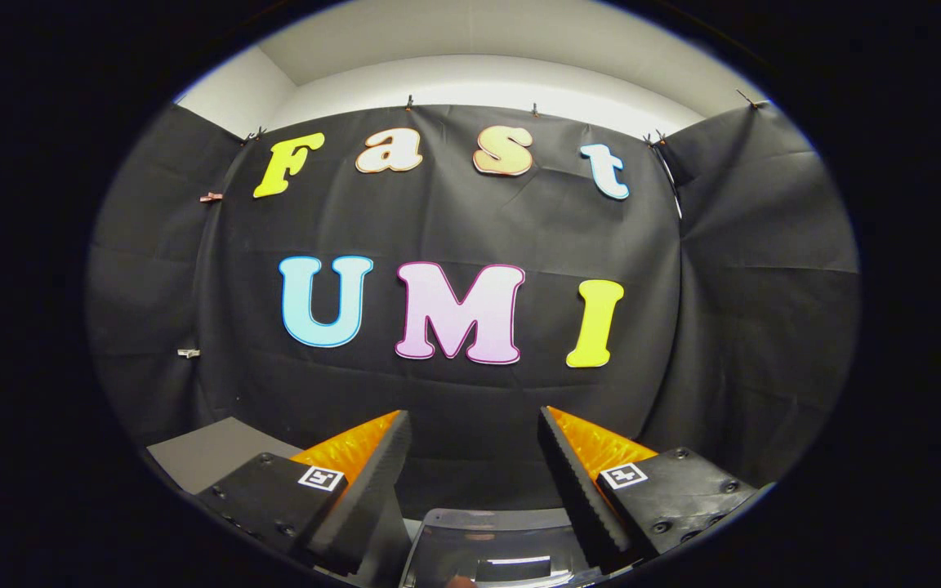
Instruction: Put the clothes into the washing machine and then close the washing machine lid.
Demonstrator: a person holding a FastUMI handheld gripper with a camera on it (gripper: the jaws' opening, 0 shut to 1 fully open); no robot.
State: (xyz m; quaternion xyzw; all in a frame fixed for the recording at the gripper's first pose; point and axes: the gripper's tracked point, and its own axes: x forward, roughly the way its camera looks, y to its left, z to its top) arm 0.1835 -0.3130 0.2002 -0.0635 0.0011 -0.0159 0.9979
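Booth's draped in creased black cloth (470, 237), clipped along its top edge to a plain white wall (479, 82). White ceiling above, pretty even light. A grey counter (209, 453) corner peeks in low down.

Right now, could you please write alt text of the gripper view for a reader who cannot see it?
The gripper is open, its two fingers spread with nothing between them, pointing at the booth's black cloth wall. Below and between the fingers lies a clear lid, probably of the washing machine. A grey surface lies beside one finger.
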